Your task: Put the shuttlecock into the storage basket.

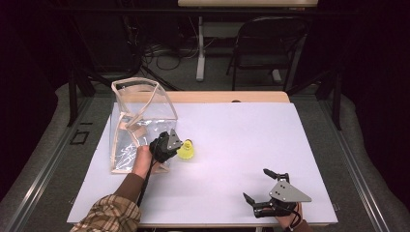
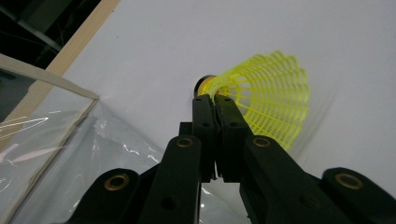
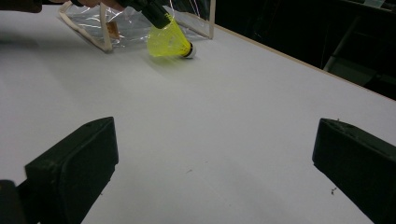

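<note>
Pinching the yellow shuttlecock (image 2: pixel 266 95) at the narrow end of its skirt, just behind the cork, the left gripper (image 2: pixel 215 100) is seen with its jaws pressed together on the mesh; no gap between the pads is visible in the left gripper view. The shuttlecock is found on the white surface (image 1: pixel 232 140), left of its middle and nearer the far edge than the near one, just beside the open side of the clear bag (image 1: pixel 140 116), which stands by the far left corner. Whether it is lifted clear of the surface or resting there cannot be told for certain; a shadow under it in the right gripper view suggests it may be slightly raised.

The right gripper (image 1: pixel 265 186) is held near the near right corner, well apart from the shuttlecock, with its jaws spread wide and nothing between them.

As for progress, the grasp is judged done. What appears left is the carrying of the shuttlecock into the bag and its release there; the bag's mouth is not yet entered.

The shuttlecock's long axis is laid roughly level, tilted a little. In the high view the cork is pointed towards the far edge and the flared skirt towards the near right.
</note>
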Available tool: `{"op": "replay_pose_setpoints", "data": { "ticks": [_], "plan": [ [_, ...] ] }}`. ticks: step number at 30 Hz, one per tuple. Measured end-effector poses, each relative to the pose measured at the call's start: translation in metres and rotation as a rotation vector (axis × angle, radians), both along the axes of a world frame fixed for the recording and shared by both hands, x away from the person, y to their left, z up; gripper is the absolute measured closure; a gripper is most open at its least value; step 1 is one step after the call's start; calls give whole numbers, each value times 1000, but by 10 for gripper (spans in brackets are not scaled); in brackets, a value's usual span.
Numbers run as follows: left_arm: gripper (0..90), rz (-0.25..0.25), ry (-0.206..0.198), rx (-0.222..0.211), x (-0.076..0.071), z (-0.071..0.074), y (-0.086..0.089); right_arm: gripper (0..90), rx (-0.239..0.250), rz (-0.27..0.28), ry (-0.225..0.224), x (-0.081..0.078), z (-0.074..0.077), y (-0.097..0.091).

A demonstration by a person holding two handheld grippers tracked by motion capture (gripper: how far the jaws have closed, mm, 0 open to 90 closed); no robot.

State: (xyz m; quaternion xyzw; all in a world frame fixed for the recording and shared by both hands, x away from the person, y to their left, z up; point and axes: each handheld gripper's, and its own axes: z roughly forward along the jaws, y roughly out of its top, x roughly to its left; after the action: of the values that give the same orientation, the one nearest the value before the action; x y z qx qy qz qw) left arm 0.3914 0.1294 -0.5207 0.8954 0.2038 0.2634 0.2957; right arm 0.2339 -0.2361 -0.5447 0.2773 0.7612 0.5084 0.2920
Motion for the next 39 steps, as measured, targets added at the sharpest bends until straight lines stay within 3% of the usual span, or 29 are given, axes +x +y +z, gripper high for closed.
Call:
{"op": "replay_pose_setpoints", "data": {
  "ticks": [22,39],
  "plan": [
    [892,9,-18,-50,-4,8,7,0,0,-2,0,0,0,0],
    [892,24,-40,-83,-6,24,14,0,-2,-3,1,0,0,0]
  ]
}}
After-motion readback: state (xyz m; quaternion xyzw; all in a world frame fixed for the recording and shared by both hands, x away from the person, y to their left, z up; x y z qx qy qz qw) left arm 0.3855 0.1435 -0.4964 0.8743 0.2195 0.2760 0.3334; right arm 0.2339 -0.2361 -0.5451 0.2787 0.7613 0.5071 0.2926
